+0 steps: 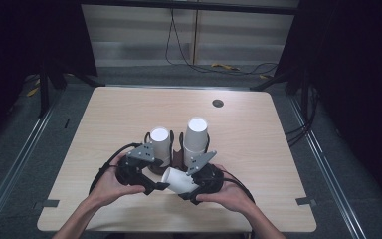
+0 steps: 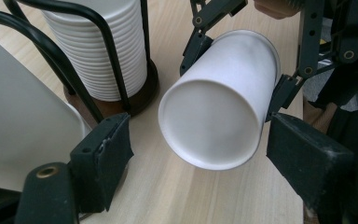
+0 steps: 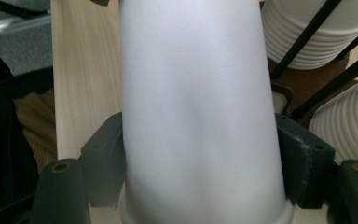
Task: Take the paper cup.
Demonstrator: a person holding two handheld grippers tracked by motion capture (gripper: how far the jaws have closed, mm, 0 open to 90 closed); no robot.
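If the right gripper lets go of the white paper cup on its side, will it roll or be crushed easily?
The paper cup looks thin-walled and light, so the right gripper could probably dent it if squeezed harder. Lying sideways with its tapered round wall, it would likely roll in a curve on the smooth table.

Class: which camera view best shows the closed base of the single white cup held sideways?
The left gripper view: the cup points its round base at that camera. The right gripper view shows its side wall between the jaws; the high view shows it small, between both grippers.
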